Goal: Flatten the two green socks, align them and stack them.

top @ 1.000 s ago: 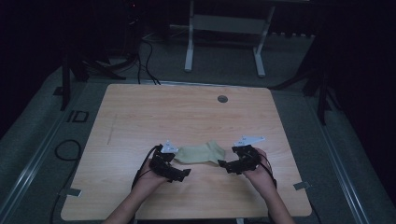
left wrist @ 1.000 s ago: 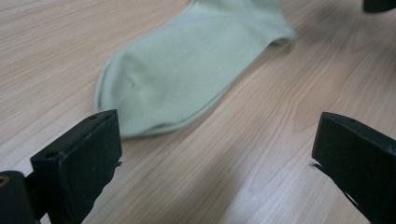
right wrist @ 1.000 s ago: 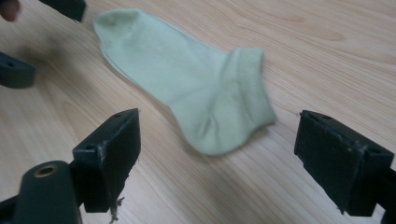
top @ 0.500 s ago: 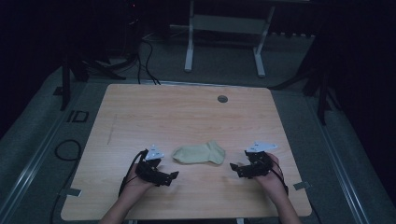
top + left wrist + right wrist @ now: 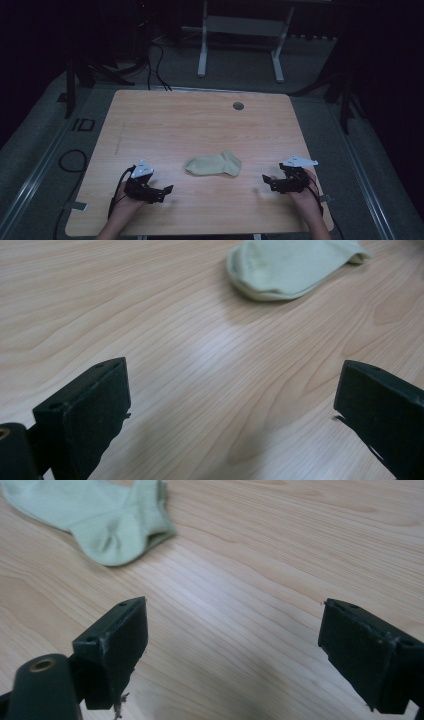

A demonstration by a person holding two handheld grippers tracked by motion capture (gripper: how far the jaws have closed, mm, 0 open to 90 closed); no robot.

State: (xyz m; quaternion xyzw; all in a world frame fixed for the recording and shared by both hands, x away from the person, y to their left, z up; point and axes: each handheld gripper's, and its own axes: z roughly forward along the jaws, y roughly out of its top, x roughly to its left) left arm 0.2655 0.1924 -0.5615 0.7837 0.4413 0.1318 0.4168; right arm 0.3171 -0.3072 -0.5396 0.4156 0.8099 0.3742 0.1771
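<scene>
1. High view: the pale green cotton ankle sock (image 5: 213, 164) lies flat on your light wooden table (image 5: 200, 120), between both grippers.
2. Your left gripper (image 5: 161, 192) gapes wide, empty.
3. Your right gripper (image 5: 268, 182) likewise.

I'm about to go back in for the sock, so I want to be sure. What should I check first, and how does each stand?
1. Left gripper open: ok.
2. Right gripper open: ok.
3. Both jaw pairs empty: ok.
4. Sock lying free on the table, between the grippers, touching neither: ok.
5. Sock flat, unfolded: cannot tell.
</scene>
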